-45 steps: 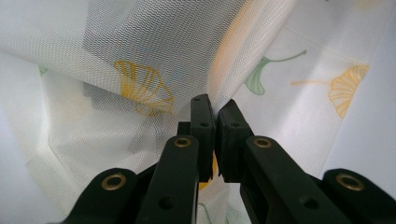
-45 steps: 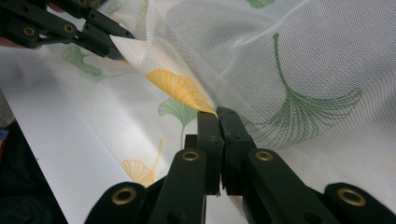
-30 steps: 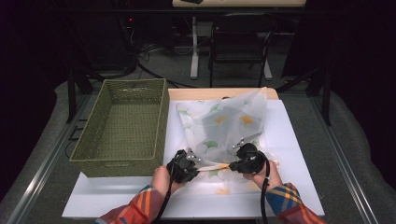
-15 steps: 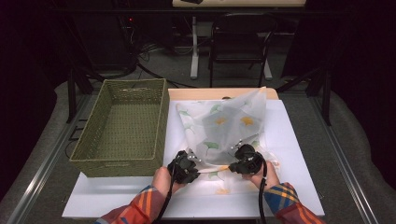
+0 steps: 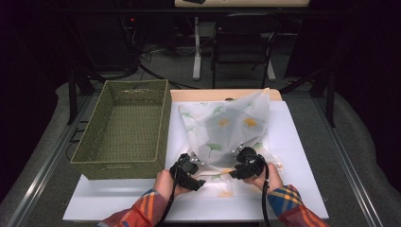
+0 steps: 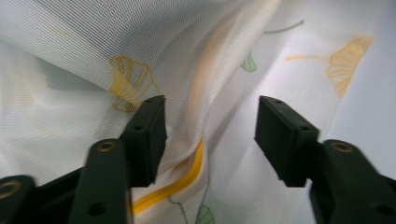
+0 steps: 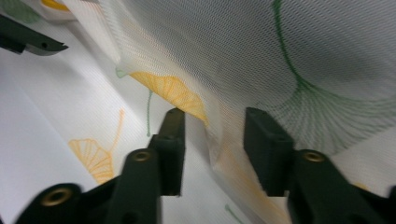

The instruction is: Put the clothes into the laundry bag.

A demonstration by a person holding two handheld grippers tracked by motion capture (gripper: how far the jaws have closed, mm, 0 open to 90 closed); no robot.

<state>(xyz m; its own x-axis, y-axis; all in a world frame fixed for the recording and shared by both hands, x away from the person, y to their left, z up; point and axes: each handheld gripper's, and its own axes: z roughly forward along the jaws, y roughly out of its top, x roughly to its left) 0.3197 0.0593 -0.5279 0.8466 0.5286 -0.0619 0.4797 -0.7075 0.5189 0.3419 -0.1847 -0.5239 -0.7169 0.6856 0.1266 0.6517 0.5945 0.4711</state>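
High view compared with a moment back: both sets of jaws just been opening, mesh bag (image 5: pixel 227 130) no longer pinched, near fold slumped onto the white board (image 5: pixel 302 156) toward its near edge, far part still puffed up. Left gripper (image 5: pixel 190 169) spread fairly wide, yellow zipper (image 6: pixel 184 179) and mesh lying loose between the pads. Right gripper (image 5: pixel 246 163) parted too, fold of mesh between but not squeezed. Hands low, side by side, hardly budged. Wicker basket (image 5: pixel 125 130) along the left edge.
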